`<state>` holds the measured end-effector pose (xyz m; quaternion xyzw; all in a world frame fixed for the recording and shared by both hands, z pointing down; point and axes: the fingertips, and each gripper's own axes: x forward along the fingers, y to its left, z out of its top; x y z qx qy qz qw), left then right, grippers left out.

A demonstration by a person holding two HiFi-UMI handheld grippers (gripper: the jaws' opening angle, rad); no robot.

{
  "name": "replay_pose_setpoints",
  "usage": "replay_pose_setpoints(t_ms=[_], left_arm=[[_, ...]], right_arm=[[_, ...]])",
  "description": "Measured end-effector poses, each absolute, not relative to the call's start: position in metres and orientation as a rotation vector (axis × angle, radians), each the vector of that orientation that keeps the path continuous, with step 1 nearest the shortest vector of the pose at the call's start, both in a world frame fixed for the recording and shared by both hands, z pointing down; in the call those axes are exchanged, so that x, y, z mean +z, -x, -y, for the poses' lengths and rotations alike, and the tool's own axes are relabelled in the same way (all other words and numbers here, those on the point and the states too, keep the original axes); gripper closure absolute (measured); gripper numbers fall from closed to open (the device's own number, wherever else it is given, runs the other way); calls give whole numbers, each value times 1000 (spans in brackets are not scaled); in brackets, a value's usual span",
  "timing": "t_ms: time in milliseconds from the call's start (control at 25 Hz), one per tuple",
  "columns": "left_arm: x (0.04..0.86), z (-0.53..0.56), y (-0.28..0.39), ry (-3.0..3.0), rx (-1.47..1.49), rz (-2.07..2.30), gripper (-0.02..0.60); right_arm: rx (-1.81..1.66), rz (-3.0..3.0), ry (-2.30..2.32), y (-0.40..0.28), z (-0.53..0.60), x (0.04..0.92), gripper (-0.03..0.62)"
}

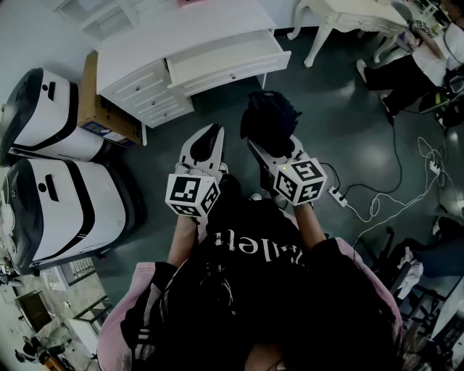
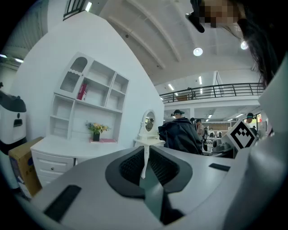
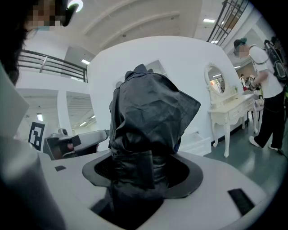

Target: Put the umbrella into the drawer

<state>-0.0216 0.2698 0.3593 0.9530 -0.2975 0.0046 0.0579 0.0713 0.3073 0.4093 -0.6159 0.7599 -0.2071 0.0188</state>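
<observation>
A black folded umbrella (image 1: 270, 116) sticks up out of my right gripper (image 1: 272, 141), which is shut on its lower part. In the right gripper view the umbrella (image 3: 148, 112) fills the gap between the pads of that gripper (image 3: 144, 166) and hides what lies ahead. My left gripper (image 1: 205, 141) hangs beside it at about the same height, jaws nearly together with nothing between them; its own view of the left gripper (image 2: 146, 164) shows only a thin slit. Ahead stands the white desk (image 1: 181, 29) with its wide drawer (image 1: 225, 61) pulled out, a short way beyond both grippers.
Two white machines (image 1: 51, 116) (image 1: 58, 210) and a cardboard box (image 1: 101, 109) stand left of the desk. A cream vanity table (image 1: 348, 18) and a seated person (image 1: 413, 65) are at the upper right. A power strip with cables (image 1: 337, 196) lies on the dark floor.
</observation>
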Motion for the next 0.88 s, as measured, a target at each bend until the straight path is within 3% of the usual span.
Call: replay_pose_setpoints(t_ms=[880], left_arm=[[372, -254, 31, -2836, 42, 915, 535]], right_arm=[[-795, -2334, 1813, -61, -284, 428, 278]])
